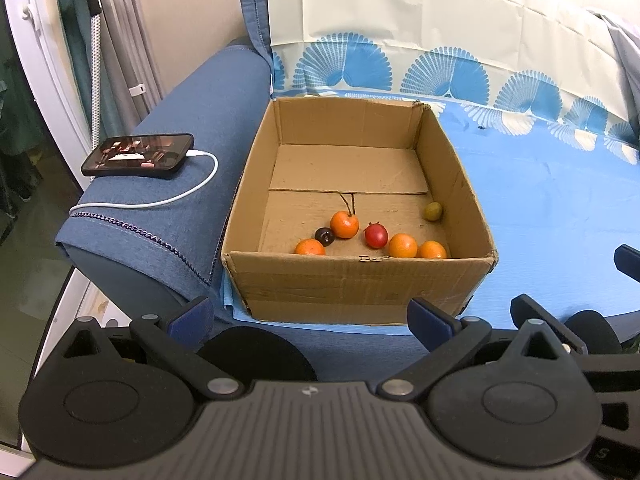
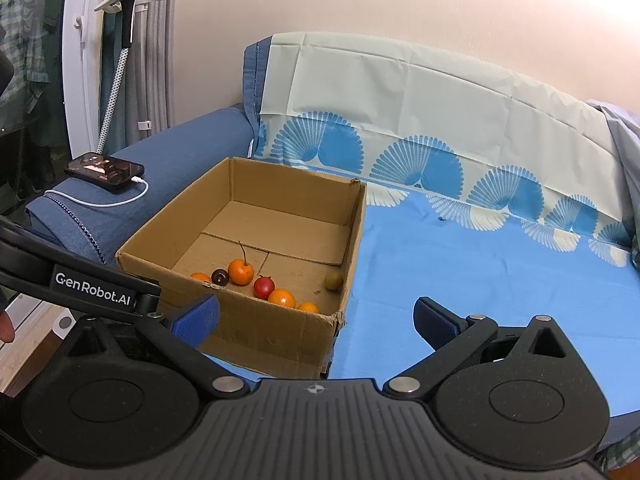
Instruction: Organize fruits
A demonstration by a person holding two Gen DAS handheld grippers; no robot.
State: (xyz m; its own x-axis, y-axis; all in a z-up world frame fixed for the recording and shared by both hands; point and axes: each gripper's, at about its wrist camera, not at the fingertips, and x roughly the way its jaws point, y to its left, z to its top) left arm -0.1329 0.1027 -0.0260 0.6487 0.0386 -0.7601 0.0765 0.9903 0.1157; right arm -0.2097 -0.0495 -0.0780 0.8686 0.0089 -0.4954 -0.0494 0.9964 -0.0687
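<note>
An open cardboard box stands on a sofa seat covered with a blue sheet. Several small fruits lie near its front wall: orange ones, a stemmed orange one, a red one, a dark one and an olive-green one. My left gripper is open and empty, just in front of the box. My right gripper is open and empty at the box's front right corner. The left gripper's body shows at the left in the right wrist view.
A phone on a white charging cable lies on the blue sofa armrest left of the box. The blue sheet stretches right of the box. A garment steamer and curtains stand at the far left.
</note>
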